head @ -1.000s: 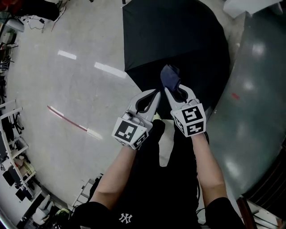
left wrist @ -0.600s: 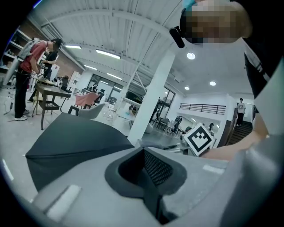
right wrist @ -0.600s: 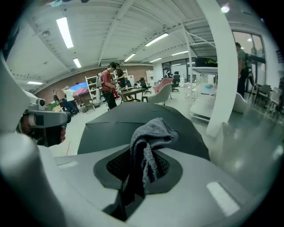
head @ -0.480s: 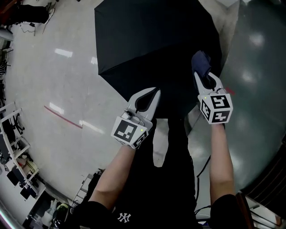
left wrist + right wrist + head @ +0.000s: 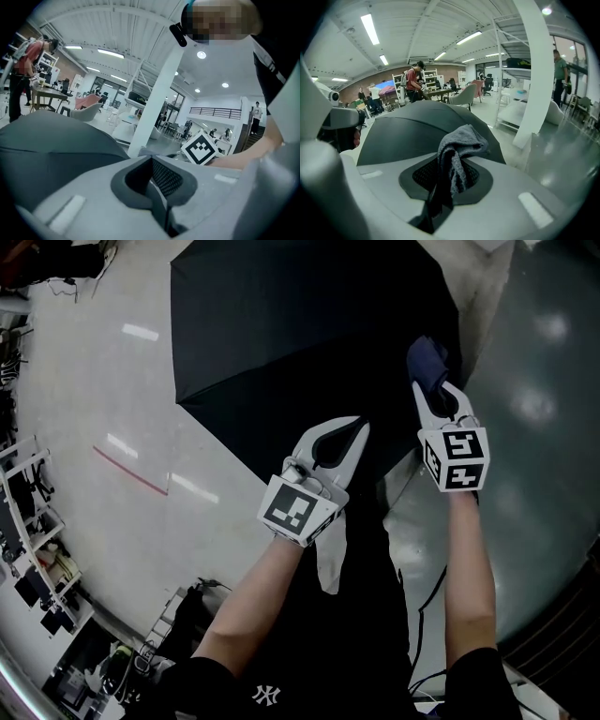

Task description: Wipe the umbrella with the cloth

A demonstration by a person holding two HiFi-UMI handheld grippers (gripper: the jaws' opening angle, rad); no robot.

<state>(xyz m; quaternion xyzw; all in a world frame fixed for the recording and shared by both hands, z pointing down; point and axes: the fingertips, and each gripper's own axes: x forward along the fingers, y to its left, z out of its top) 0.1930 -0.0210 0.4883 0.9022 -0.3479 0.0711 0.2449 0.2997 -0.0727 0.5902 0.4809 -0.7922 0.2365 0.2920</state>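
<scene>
In the head view, the open black umbrella lay on the floor ahead of you, its near rim by your feet. Your right gripper was clamped on the cloth over the canopy's right edge; whether cloth met fabric could not be told there. Your left gripper hung over the near rim with its jaws together.

In the left gripper view, those jaws met with nothing between them, and the canopy rose grey at the left.

In the right gripper view, the cloth stood bunched up out of the jaws, with the dome just beyond it and seemingly apart from it.

To wipe well, you would likely do best to lay the loose end flat on a panel and draw it from crown to rim along the ribs (a bunched tip only skims), while the empty gripper steadied the rim.

The umbrella sat dome up, crown away from you. Its shaft was hidden beneath, so its long axis probably ran roughly upright.
</scene>
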